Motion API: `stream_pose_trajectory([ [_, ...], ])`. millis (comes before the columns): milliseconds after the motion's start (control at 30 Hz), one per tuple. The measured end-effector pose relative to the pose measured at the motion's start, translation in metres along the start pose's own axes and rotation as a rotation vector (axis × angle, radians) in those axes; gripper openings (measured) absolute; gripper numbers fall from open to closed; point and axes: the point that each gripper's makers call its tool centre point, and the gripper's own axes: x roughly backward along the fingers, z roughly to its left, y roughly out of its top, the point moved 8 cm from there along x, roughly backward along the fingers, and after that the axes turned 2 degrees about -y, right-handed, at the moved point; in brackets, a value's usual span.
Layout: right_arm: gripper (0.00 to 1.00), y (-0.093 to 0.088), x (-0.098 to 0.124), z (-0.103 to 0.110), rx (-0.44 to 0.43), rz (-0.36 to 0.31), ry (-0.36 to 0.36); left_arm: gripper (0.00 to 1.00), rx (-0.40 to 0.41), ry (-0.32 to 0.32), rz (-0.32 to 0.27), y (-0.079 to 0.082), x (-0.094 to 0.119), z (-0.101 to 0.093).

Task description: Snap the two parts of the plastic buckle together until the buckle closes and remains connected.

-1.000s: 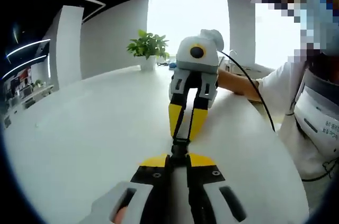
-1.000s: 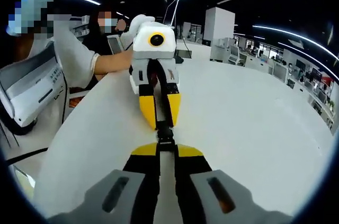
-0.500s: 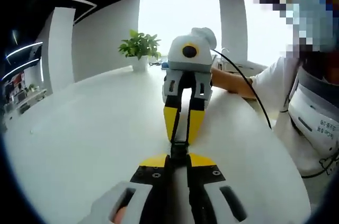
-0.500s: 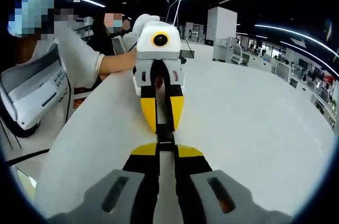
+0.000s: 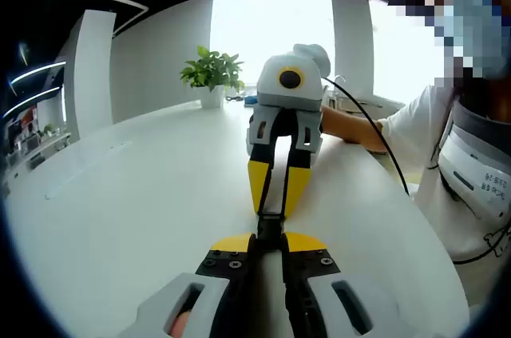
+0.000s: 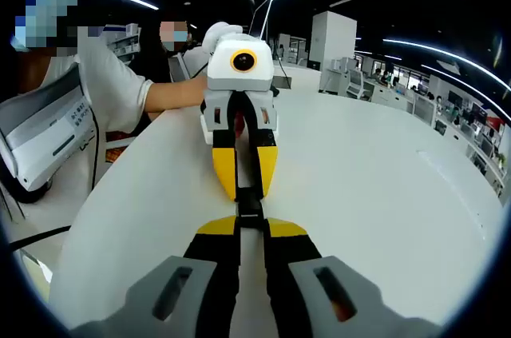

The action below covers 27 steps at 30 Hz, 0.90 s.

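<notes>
Buckle halves meeting, lower centre of frame

Both tongs, left (image 5: pixel 270 236) and right (image 6: pixel 250 222), pinch the black buckle (image 5: pixel 271 222); press straight together, aligned.

Left gripper view: low over the white worktop (image 5: pixel 144 194), facing the right hand-held gripper (image 5: pixel 272 204) at close range, potted plant (image 5: pixel 212 74) and bright window behind. Right gripper view: opposite direction, facing the left hand-held gripper (image 6: pixel 247 200), office probably beyond. Shared: worktop, black buckle (image 6: pixel 250 208) between them.

Two tools, left (image 5: pixel 270 236) and right (image 6: pixel 250 224), tip to tip; one black buckle (image 5: pixel 271 222) between them; one worktop (image 5: pixel 144 194); one plant (image 5: pixel 211 73) beyond.
</notes>
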Motion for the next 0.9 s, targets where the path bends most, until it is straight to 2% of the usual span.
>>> stream_pose_trajectory([
  [167,0.10,0.001,-0.002,-0.011,-0.005,0.006,0.000,0.11,-0.010,0.001,0.009,0.003,-0.002,0.009],
  [300,0.10,0.000,-0.006,-0.024,-0.028,0.005,0.008,0.11,-0.027,0.009,0.041,0.007,-0.003,0.018],
  [533,0.10,0.003,-0.014,-0.049,0.002,0.030,-0.021,0.11,-0.039,0.023,0.070,0.012,-0.004,0.048],
  [733,0.10,0.008,-0.017,-0.080,-0.035,0.037,-0.039,0.11,-0.024,0.012,0.062,0.015,-0.004,0.076],
  [900,0.11,0.002,-0.018,-0.095,-0.072,0.037,-0.055,0.11,-0.030,0.004,0.062,0.018,-0.008,0.097],
])
